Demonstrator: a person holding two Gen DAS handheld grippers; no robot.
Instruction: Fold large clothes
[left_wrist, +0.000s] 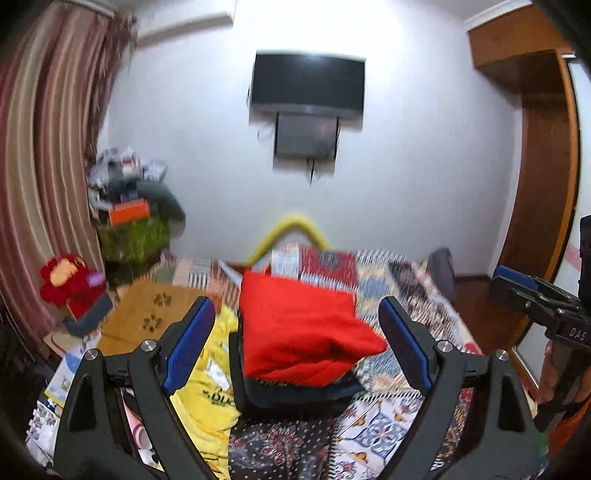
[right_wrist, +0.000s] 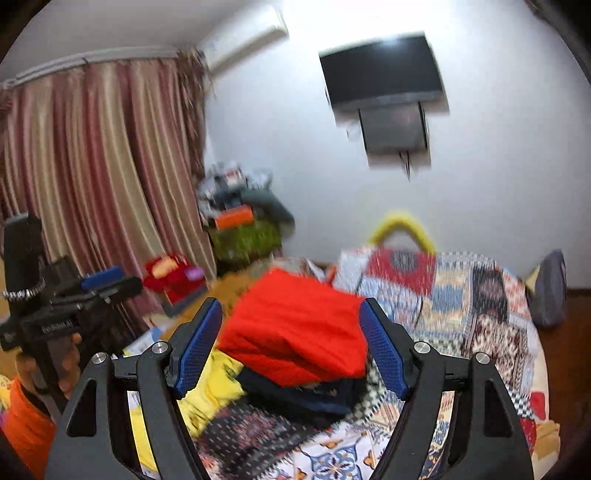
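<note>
1. Both grippers, left gripper (left_wrist: 297, 341) and right gripper (right_wrist: 291, 345), are released and empty.
2. The folded red garment (left_wrist: 303, 332) lies on a dark garment (left_wrist: 295, 393) on the bed (left_wrist: 391, 417).
3. Take the yellow garment (left_wrist: 212, 391) by two corners.

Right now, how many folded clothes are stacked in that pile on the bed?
2 for sure: a red garment on top and a dark navy one directly under it. More may be hidden beneath. The yellow garment beside the pile lies loose.
</note>
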